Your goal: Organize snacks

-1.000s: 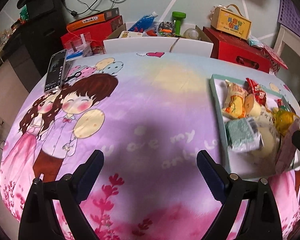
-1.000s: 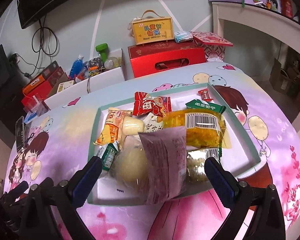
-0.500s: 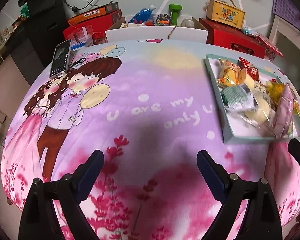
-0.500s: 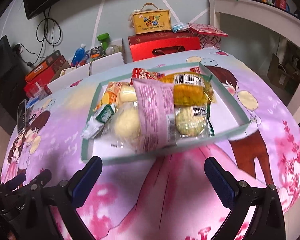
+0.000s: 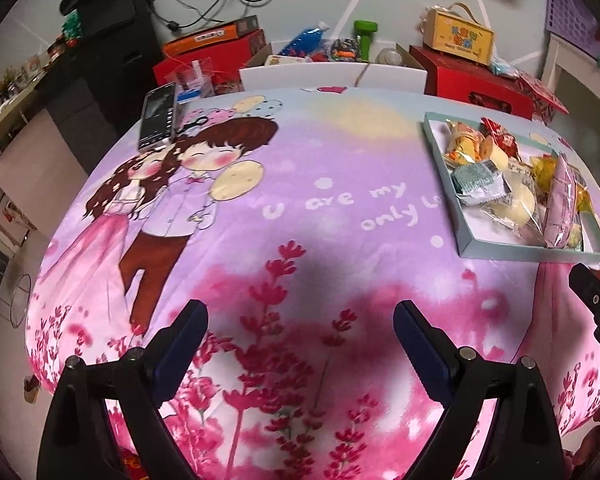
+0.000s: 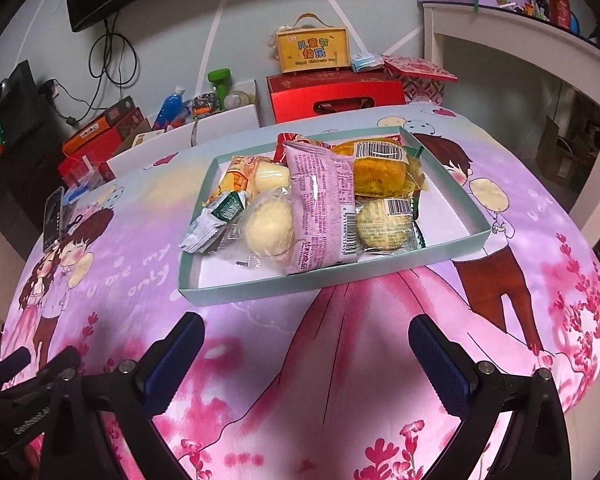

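- Left tongs (image 5: 300, 328) spread wide, empty, above the cartoon-print cover (image 5: 300, 208) on the tabletop.
- Right tongs (image 6: 306, 344) spread wide too, empty, just short of the tray (image 6: 256, 290).
- Snacks heaped inside the tray: pink packet (image 6: 322, 208) on top, round bun (image 6: 269, 229) beside it, orange cake (image 6: 380, 170) behind.
- Phone (image 5: 158, 115) near the far left edge.

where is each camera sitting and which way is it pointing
Left wrist: on the left gripper, above the near table edge, facing the cartoon cloth; open jaws show, the right gripper's tip at far right.
Right wrist: on the right gripper, facing the snack tray; open jaws show, the left gripper at lower left.
Shared: tray, cloth, phone, red box.
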Tool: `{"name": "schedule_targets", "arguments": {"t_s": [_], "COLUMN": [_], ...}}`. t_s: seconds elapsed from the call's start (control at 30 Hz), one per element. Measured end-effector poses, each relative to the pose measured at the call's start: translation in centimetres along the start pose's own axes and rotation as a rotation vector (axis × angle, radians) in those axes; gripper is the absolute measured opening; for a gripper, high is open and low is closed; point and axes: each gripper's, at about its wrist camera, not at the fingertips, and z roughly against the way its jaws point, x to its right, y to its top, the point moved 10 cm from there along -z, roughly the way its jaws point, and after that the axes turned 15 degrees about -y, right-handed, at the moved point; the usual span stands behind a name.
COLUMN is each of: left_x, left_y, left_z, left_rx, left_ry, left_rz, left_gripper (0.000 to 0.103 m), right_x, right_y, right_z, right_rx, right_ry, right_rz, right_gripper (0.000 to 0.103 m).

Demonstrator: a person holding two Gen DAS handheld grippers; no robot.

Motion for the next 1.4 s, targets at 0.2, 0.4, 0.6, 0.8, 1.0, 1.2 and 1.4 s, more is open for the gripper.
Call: {"name": "schedule_targets", "arguments": {"t_s": [0.2, 0.4, 0.6, 0.8, 1.0, 1.2, 1.4], "left_x": [-1.8, -2.5, -1.6, -0.3, 0.2, 0.4, 0.9], "left_y": [-0.5, -1.0, -0.5, -0.2, -0.1, 0.0, 0.0], "left_z": [0.1, 0.2, 0.8, 1.1, 1.1, 1.4, 1.4], "left_rx": [0.016, 0.025, 0.054, 0.07, 0.074, 0.087, 0.091], "left_ry": [0.016, 0.023, 0.052, 0.083, 0.098, 0.096, 0.083], "left_rz": [0.079, 0.112, 0.05, -0.033, -0.061, -0.067, -0.082], "left_gripper": [0.094, 0.094, 0.094, 0.094, 0.094, 0.094, 0.094], "right_x": [-0.8, -1.5, -2.0, -2.5, -2.6, -2.5, -2.3], "right_y": [0.0, 0.0, 0.0, 0.0, 0.0, 0.0, 0.1], "right_z": [0.4, 1.3, 1.3, 1.6, 1.7, 1.7, 1.7], "right_rx": [0.026, 0.068, 0.075, 0.093, 0.101, 0.102, 0.101], "right_ry": [0.0, 0.014, 0.006, -0.003, -0.008, -0.011, -0.01], "right_rz": [0.034, 0.06, 0.079, 0.103, 0.108, 0.106, 0.095], "right_gripper": [0.103, 0.103, 0.103, 0.103, 0.103, 0.103, 0.103]}}
